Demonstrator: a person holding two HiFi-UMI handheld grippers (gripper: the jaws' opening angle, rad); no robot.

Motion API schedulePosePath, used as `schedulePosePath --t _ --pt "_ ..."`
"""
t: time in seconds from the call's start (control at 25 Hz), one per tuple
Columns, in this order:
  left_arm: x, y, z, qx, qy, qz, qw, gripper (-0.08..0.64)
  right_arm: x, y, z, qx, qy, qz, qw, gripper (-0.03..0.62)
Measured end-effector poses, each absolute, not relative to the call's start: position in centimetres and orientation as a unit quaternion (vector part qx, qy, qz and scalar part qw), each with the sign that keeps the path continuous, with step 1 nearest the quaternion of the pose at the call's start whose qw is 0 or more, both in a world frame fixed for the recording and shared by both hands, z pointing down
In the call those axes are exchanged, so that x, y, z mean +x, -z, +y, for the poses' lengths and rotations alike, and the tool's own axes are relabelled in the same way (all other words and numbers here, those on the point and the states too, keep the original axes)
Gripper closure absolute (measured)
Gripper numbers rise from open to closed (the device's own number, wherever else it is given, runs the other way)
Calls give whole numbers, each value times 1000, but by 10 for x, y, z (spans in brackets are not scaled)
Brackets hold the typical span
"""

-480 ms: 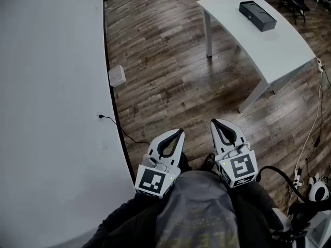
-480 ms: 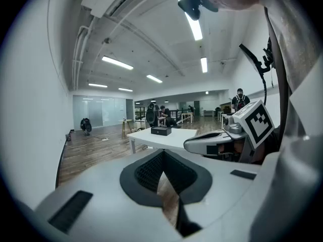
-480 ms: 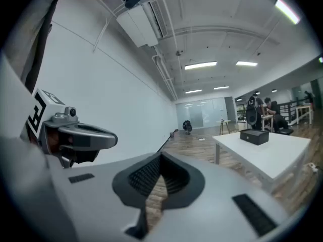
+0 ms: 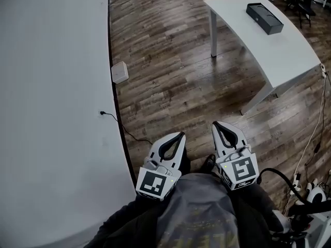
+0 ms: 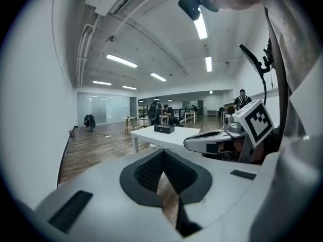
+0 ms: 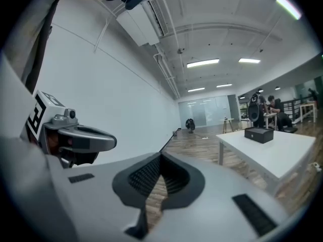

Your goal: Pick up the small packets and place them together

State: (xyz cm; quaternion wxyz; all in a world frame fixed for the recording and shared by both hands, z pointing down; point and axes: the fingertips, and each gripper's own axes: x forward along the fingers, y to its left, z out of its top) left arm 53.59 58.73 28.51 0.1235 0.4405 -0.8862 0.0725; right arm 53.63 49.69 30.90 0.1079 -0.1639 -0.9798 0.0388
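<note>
Left gripper (image 4: pixel 178 137) and right gripper (image 4: pixel 217 126), bottom centre, have jaws shut on nothing and no packets are in view, so the risk is arriving closed and shoving packets away.

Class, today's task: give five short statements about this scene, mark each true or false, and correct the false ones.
1. The left gripper and right gripper both have jaws together, nothing between them. True.
2. A black box lies on the white table. True.
3. Small packets lie beside that box. False: no packets show in any view.
4. Both grippers hover over the table. False: they are held near the person's body, above the wooden floor.
5. A small white box sits on the floor by the wall. True.
</note>
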Motion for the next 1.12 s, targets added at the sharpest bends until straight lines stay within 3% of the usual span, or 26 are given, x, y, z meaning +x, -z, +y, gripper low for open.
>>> schedulePosePath --t 0.32,0.76,1.12 --pt "493 -303 600 446 -51 -882 140 557 496 -316 502 -144 -71 -982 100 589" --pt "347 -301 627 478 -30 -870 118 557 364 -321 526 -97 -35 -986 132 589" --pt "271 -302 655 496 -32 -860 112 557 291 -312 556 -83 -16 -988 126 589"
